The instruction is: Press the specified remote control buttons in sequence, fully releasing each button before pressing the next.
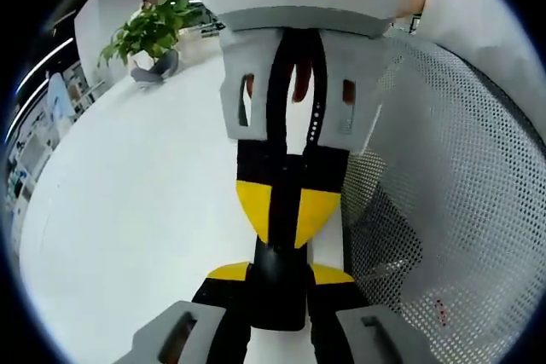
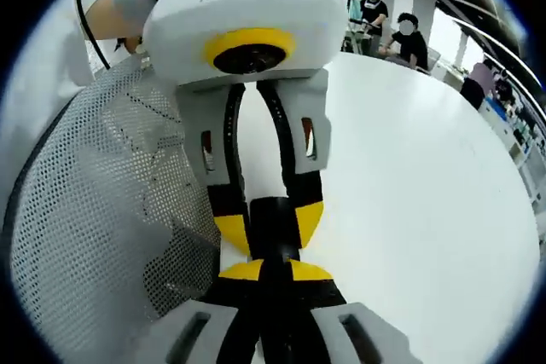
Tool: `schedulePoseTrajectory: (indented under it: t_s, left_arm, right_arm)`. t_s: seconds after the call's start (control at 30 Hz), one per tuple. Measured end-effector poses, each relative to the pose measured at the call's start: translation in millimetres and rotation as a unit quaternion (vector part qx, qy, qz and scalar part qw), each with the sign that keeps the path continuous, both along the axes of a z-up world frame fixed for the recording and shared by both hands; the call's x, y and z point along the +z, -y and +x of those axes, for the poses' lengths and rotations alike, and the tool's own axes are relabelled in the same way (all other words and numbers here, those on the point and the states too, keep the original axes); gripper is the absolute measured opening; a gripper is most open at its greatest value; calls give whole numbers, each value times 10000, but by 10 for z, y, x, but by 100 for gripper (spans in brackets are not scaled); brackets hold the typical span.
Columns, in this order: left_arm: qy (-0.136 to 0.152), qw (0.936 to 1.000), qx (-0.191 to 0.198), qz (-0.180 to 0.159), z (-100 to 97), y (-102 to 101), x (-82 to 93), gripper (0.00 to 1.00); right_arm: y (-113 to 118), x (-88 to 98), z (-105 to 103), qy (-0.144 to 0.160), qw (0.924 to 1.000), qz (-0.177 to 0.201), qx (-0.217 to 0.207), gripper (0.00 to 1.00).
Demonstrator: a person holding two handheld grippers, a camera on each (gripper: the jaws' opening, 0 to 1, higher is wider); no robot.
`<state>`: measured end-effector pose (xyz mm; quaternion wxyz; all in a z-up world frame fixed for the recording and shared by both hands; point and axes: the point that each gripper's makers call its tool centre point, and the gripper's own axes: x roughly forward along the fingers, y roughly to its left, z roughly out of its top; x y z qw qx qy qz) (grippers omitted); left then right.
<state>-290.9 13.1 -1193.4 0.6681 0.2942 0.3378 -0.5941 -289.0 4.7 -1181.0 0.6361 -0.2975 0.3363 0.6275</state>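
- Left gripper (image 1: 277,274), seen in the left gripper view: its grey jaws with yellow-and-black tips rise from the near edge and are clamped on the near end of a slim black remote control (image 1: 278,296).
- The remote control is held off the table, endwise between the two grippers. Its buttons cannot be made out.
- Right gripper (image 1: 286,219), white and grey, faces the left one from the far side. Its yellow-tipped jaws are drawn close together on the far end of the same remote control.
- In the right gripper view the right gripper (image 2: 275,270) grips the remote control (image 2: 275,240) from the near side, and the left gripper (image 2: 271,228) closes on it from the far side.
- White round table (image 1: 128,210), smooth and bare beneath the grippers, also appears to the right in the right gripper view (image 2: 426,193).
- White perforated mesh panel (image 1: 444,176), just beside the grippers, lies to the right in the left gripper view and to the left in the right gripper view (image 2: 94,202).
- White sleeve (image 2: 38,83) and a hand (image 2: 111,19) sit behind the left gripper.
- Green potted plant (image 1: 149,31) stands at the far left of the table.
- Seated people (image 2: 409,36) are at the table's far edge.
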Motion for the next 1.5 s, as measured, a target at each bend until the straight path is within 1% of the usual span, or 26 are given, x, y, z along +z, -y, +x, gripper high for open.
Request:
schedulePoseTrajectory:
  t_s: [0.07,0.1,0.17,0.3,0.33,0.4,0.47,0.57,0.6,0.63,0.67,0.77,0.9,1.0,1.07,1.1,1.13,1.2,1.23,1.3,1.33,1.37,1.4,1.43,1.47,1.5]
  left_arm:
    - [0,10000,-16,26,1,-1,-1,24]
    - [1,10000,-26,36,1,-2,-3,24]
    - [-4,10000,-38,54,1,-3,-6,24]
    - [-3,10000,-27,60,-2,0,-3,24]
    - [-4,10000,-15,50,-3,0,-3,24]
    - [-2,10000,-7,28,-2,-2,-3,24]
    - [1,10000,26,-1,0,0,-3,24]
    - [26,9999,103,-83,-5,8,0,25]
    - [27,9998,145,-114,-2,11,2,25]
    - [23,9998,172,-137,-4,10,4,25]
    - [32,9997,179,-153,-4,12,5,25]
    - [37,9997,191,-139,-5,19,14,25]
    - [32,9998,178,-92,-3,24,8,25]
    - [22,9995,281,-141,9,23,5,25]
    - [8,9990,431,-148,23,10,22,26]
    - [56,9988,471,-153,32,-4,66,25]
    - [215,9979,577,-181,82,-21,124,25]
    - [473,9949,799,-392,153,-49,311,27]
    - [565,9920,976,-561,192,-71,426,29]
    - [662,9851,1323,-872,267,-114,573,37]
    - [641,9796,1558,-1097,296,-148,663,39]
    - [647,9751,1712,-1251,320,-178,720,42]
    - [675,9669,1954,-1493,355,-215,812,47]
    - [681,9612,2090,-1664,369,-235,875,50]
    - [714,9516,2292,-1920,396,-265,978,53]
    - [781,9453,2400,-2068,416,-288,1049,57]
  right_arm:
    - [96,-7,-4,-136,9998,-63,-92,23]
    - [134,-11,-2,-192,9996,-77,-168,28]
    - [219,-33,12,-192,9996,-89,-177,33]
    - [372,-114,14,-201,9993,-192,-251,31]
    - [383,-123,7,-185,9994,-189,-234,30]
    - [385,-140,0,-129,9996,-184,-168,23]
    - [378,-170,3,-70,9997,-212,-115,23]
    - [373,-177,9,-115,9996,-206,-156,23]
    - [375,-178,8,-92,9997,-211,-117,22]
    - [378,-181,0,-3,9997,-229,31,22]
    - [392,-190,4,149,9991,-319,225,21]
    - [387,-197,0,92,9992,-359,142,20]
    - [396,-189,-9,82,9995,-301,91,20]
    - [399,-187,-12,74,9996,-276,52,20]
    - [399,-188,-10,83,9996,-267,27,20]
    - [410,-194,-8,89,9995,-297,3,20]
    - [414,-196,3,131,9995,-297,-3,20]
    - [412,-193,3,90,9997,-241,-51,21]
    - [416,-196,2,85,9997,-214,-58,21]
    - [412,-193,1,70,9998,-171,-71,21]
    - [412,-189,-3,67,9998,-157,-71,21]
    - [412,-188,-4,64,9998,-145,-76,21]
    - [409,-188,-3,47,9999,-121,-107,21]
    - [409,-188,-5,37,9999,-103,-124,21]
    - [405,-189,0,20,9998,-79,-156,21]
    - [404,-185,1,-2,9998,-66,-200,22]
